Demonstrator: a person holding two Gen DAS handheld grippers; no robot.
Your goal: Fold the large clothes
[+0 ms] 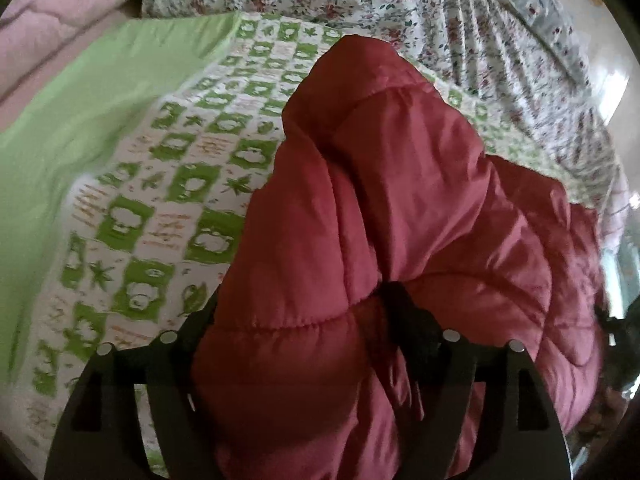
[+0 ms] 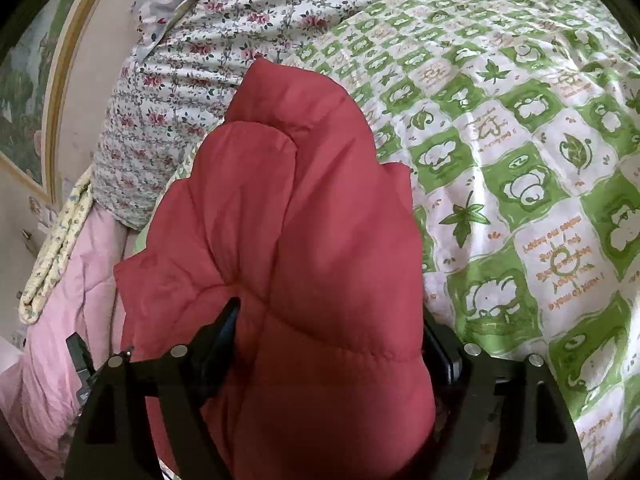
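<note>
Red padded jacket bulging between both jaws, fingertips seemingly buried

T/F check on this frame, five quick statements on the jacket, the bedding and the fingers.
1. The garment is a red quilted jacket. True.
2. It lies on a plain blue sheet. False: under it is a green-and-white patterned cover.
3. Red padding bulges between the left gripper's fingers. True.
4. The right gripper is far from the jacket, over bare cover. False: the red fabric fills the gap between its fingers.
5. A floral-print cloth lies beyond the jacket. True.
</note>
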